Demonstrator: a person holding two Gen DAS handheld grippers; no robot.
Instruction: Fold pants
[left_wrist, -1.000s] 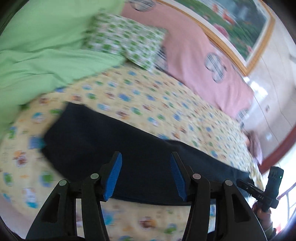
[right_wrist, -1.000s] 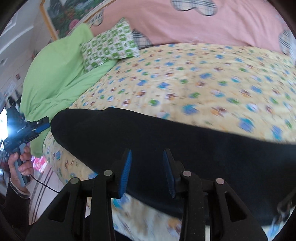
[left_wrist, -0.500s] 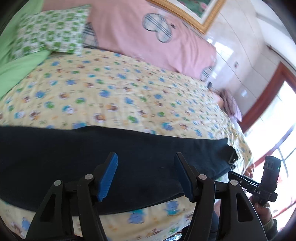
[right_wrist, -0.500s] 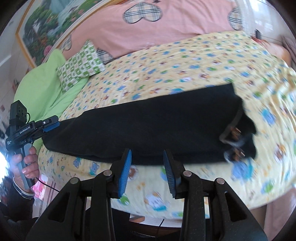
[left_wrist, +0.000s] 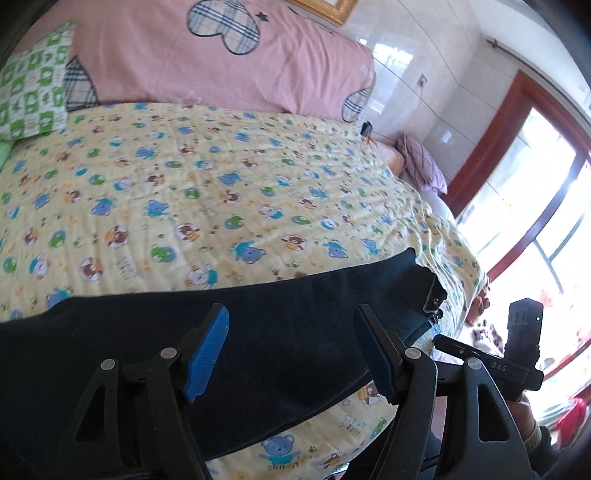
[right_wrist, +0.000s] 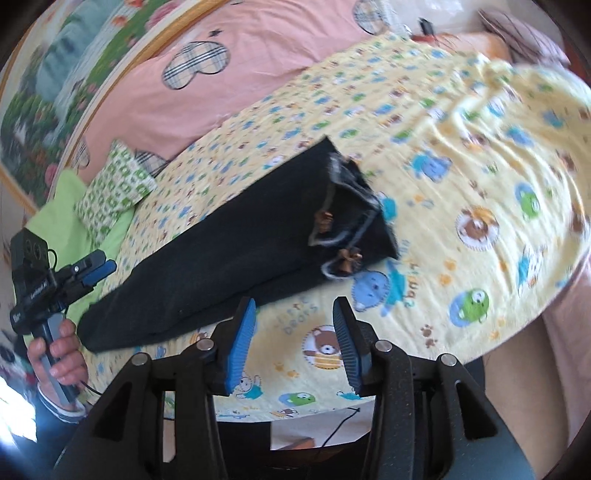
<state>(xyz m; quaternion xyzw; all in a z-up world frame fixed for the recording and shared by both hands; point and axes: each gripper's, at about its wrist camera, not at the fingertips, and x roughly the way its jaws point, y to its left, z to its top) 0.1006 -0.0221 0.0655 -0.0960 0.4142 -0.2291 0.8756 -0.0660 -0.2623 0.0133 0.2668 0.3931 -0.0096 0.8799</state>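
Observation:
Dark navy pants (left_wrist: 258, 332) lie flat, folded lengthwise, along the near edge of the bed; in the right wrist view the pants (right_wrist: 229, 251) show their waistband with buttons at the right end. My left gripper (left_wrist: 291, 350) is open and empty, hovering over the middle of the pants. My right gripper (right_wrist: 295, 343) is open and empty, over the sheet just near of the waistband end. The left gripper also shows in the right wrist view (right_wrist: 88, 271), at the leg end.
The bed has a yellow bear-print sheet (left_wrist: 221, 184). A pink headboard cushion (left_wrist: 221, 55), a green checked pillow (left_wrist: 29, 92) and a green blanket (right_wrist: 62, 210) lie behind. A window with a red frame (left_wrist: 517, 206) is on the right.
Both cameras have swung right along the pants toward the waistband end. The right gripper has pulled back off the pants to the sheet beside the waistband. Both stay open.

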